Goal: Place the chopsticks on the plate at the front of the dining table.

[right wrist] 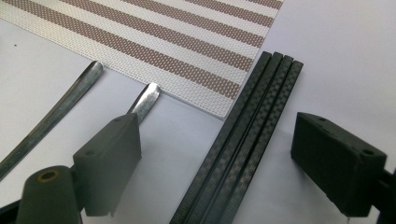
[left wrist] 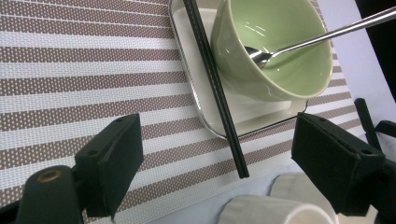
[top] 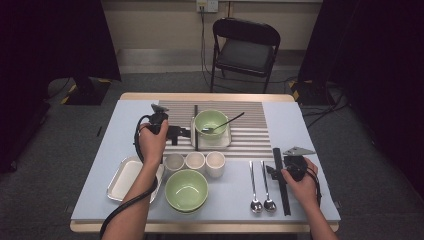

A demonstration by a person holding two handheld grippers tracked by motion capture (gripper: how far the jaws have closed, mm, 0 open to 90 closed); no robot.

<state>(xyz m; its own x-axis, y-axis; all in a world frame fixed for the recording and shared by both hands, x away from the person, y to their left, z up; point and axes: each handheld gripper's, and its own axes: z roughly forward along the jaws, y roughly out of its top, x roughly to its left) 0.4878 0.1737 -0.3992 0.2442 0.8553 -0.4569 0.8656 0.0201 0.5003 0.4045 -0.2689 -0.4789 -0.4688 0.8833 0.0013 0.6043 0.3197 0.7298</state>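
1. Hovering over the striped placemat (top: pixel 250 127), the left gripper (top: pixel 181 133) is held with its jaws wide apart and nothing between them, aimed at the single pair of black chopsticks (left wrist: pixel 215 88) that is laid across the near rim of the white square tray (left wrist: pixel 196 98), just beside the green bowl (left wrist: pixel 275 56).

2. Off the placemat's right near corner, the right gripper (top: pixel 272 172) is likewise seen gaping and empty, its jaws straddling a bundle of black chopsticks (right wrist: pixel 243 140) that lies flat on the pale table cover (right wrist: pixel 336 51), with two steel spoons (top: pixel 262 187) just to the bundle's left.

3. The bundle is judged to be light, stiff and slender; its woven-looking surface may offer some grip, yet four loose sticks can be expected to roll or fan apart if pinched unevenly.

4. A hold across the sticks near their middle is judged best, so that they are kept level and pressed together; two may need to be parted from the others.

5. The pair at the tray is judged equally light but smoother, and easily tipped off the rim; a spoon (left wrist: pixel 299 44) resting in the bowl beside it could be knocked.

6. Three white cups (top: pixel 195 162) stand just off the placemat's near edge, close enough to be brushed.
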